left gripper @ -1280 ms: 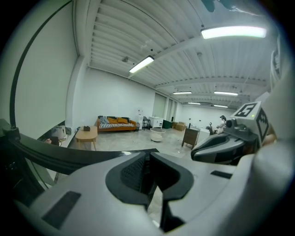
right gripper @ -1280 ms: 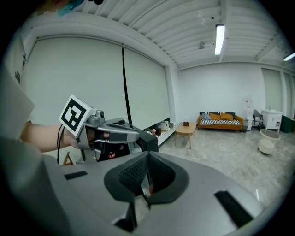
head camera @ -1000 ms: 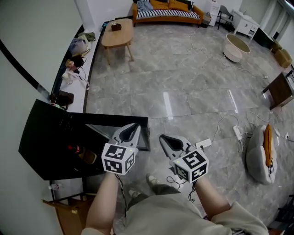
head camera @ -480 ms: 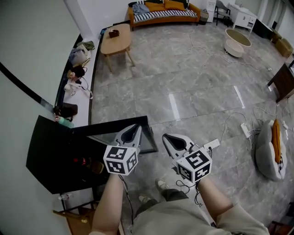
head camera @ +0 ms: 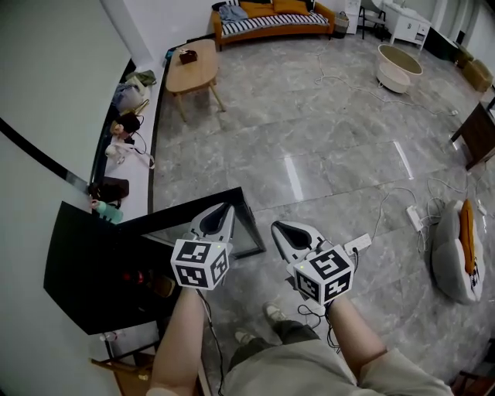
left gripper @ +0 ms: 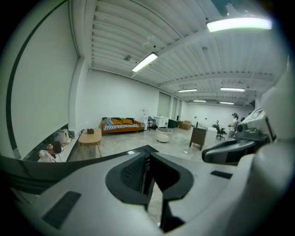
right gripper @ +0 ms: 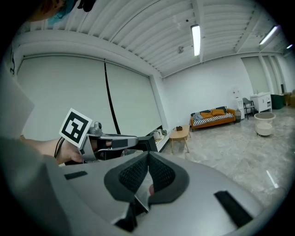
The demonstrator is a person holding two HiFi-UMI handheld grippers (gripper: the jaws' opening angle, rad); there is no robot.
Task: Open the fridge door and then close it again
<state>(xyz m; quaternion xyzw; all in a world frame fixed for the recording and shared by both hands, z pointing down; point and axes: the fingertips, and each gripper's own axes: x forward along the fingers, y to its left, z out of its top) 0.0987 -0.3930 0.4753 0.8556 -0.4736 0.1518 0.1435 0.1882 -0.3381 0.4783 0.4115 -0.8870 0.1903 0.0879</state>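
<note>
Grey polished floor [head camera: 332, 155] fills most of the head view. An orange sofa [head camera: 267, 19] and a wooden coffee table [head camera: 189, 66] stand far at the back, and loose cables [head camera: 387, 209] lie at the right. Against the white wall on the left stands the black fridge [head camera: 85, 263], low enough that the person looks down on its top. Its door [head camera: 246, 224] seems to be swung out from the body, with a pale wedge of floor showing behind its dark edge, but from so steeply above I cannot be sure how far it is open.

Both tongs are held side by side in front of the person's body. The forearms are stretched forward and the jaws point away and a little downward. The left gripper [head camera: 225, 209] has its tips just beside the free corner of the door; whether they touch it I cannot tell. Its jaws are drawn narrow, the pads closed together at the tips, and nothing is between them. The right gripper [head camera: 277, 227] is over bare floor, apart from the fridge, with its jaws fully together and empty.

I judge that the left hand is placed there because the free edge of the door is the easiest place to move it. A push or a hook with closed jaws would be enough, and no grasp is needed. The right hand seems only to accompany, kept near but outside the path where the door swings.
</note>
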